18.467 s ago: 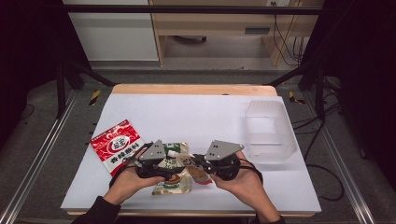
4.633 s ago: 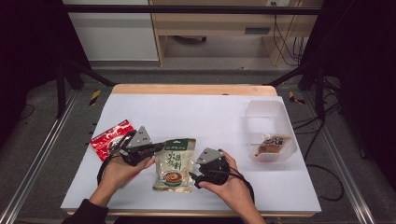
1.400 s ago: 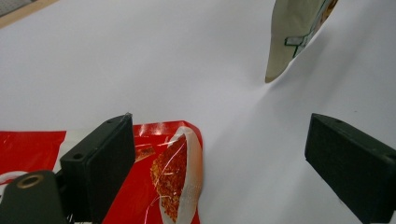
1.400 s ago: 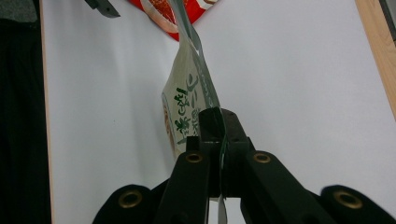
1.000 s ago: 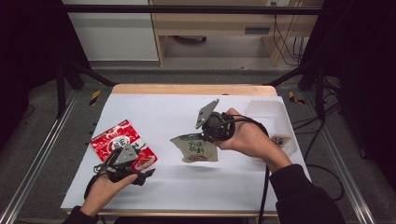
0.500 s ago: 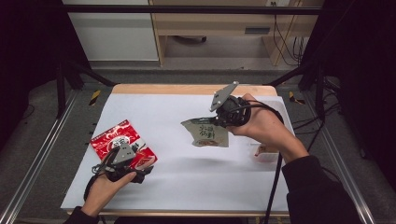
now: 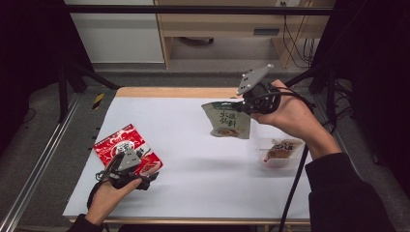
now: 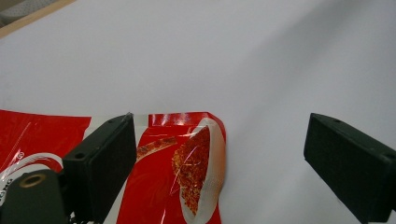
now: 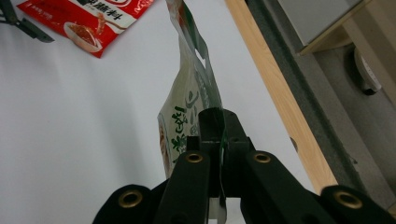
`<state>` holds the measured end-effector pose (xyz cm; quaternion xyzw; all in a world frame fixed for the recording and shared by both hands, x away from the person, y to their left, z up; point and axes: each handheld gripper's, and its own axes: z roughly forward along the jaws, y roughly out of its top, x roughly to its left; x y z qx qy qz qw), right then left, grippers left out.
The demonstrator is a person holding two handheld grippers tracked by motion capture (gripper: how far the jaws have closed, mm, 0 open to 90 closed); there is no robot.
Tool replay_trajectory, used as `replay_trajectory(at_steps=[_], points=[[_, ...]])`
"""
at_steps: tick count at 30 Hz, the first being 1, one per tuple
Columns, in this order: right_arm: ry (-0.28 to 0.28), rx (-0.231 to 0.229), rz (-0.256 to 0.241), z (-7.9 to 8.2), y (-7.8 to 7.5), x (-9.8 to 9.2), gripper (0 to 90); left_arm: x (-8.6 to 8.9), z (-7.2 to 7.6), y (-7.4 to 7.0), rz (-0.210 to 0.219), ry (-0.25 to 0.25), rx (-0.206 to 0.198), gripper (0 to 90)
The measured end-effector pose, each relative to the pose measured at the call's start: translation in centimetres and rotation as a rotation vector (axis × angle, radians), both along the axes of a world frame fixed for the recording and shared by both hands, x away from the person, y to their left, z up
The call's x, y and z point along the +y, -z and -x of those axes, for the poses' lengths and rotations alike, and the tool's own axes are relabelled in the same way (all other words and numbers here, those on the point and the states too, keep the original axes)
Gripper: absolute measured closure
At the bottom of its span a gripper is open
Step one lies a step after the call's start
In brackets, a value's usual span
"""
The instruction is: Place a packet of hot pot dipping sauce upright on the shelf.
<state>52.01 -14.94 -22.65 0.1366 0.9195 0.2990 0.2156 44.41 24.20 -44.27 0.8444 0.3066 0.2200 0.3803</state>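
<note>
My right gripper (image 7: 245,108) is shut on the top corner of a green food pouch (image 7: 226,120) and holds it in the air over the back right of the table. In the right gripper view the green pouch (image 9: 187,116) hangs edge-on from the closed jaws of that gripper (image 9: 218,135). A red seasoning pouch (image 7: 126,147) lies flat at the front left. My left gripper (image 7: 145,180) rests open by its near right corner. The left gripper view has the red pouch (image 8: 187,163) between the wide-apart jaws, its corner slightly lifted.
A clear plastic tray (image 7: 279,152) with a small brown packet in it stands on the white table (image 7: 193,159) at the right, below the hanging pouch. The wooden table edge (image 7: 169,92) runs along the back. Metal frame rails flank both sides.
My right gripper has lifted the green pouch higher and carried it farther back and right. The left gripper has stayed by the red pouch.
</note>
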Motion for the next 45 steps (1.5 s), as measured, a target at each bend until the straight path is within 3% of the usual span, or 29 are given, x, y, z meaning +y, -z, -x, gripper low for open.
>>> replay_trajectory(at_steps=[8,17,32,45], points=[[0.038,-0.001,0.005,-0.9,-0.7,-1.3,90.0,-0.1,0.0,0.1,-0.01,0.001,0.004,9.2],[0.045,0.014,0.004,-2.1,-0.2,-2.3,90.0,0.2,0.0,0.0,0.003,-0.022,0.004,9.3],[0.067,-0.005,-0.037,-1.7,-0.8,-4.8,90.0,0.2,-0.1,0.3,-0.004,-0.03,0.015,9.3],[0.101,0.0,-0.05,-2.2,0.2,-7.4,90.0,0.3,0.0,0.3,-0.011,-0.032,0.008,9.3]])
